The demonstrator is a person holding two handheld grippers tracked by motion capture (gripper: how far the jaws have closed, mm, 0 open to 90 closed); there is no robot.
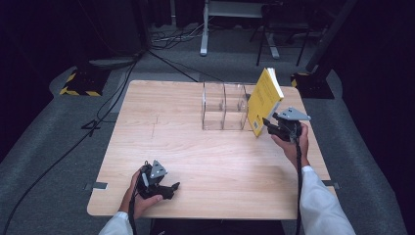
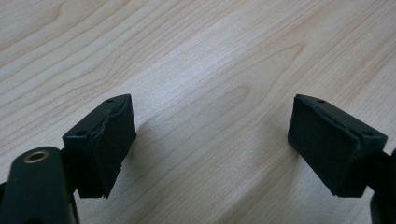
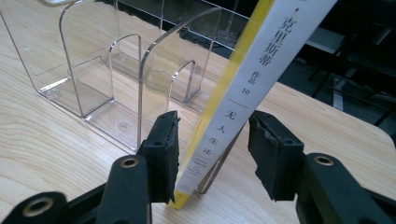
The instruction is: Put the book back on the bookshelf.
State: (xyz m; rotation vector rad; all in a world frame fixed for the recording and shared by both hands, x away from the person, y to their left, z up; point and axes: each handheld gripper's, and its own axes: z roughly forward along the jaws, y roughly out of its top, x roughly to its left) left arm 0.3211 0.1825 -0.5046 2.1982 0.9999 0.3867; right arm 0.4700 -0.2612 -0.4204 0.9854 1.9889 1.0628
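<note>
A yellow book [image 1: 264, 100] with a white spine [image 3: 247, 79] stands tilted at the right end of a clear acrylic divider rack [image 1: 225, 105], its top leaning away from the rack [image 3: 93, 70]. My right gripper [image 1: 269, 126] is open around the book's lower end. In the right gripper view [image 3: 215, 149] one jaw lies against the yellow cover, and the other stands apart from the book with a gap. My left gripper [image 1: 171, 188] rests low over the wooden table [image 1: 195, 156] near its front left edge, open [image 2: 210, 140] with nothing between its jaws.
The rack's other compartments hold nothing. Beyond the table lie floor cables [image 1: 166, 36], a yellow-and-black striped stand base [image 1: 80, 83] at the back left, and metal frame legs [image 1: 204, 29]. Another stand base [image 1: 313, 81] sits just past the back right corner.
</note>
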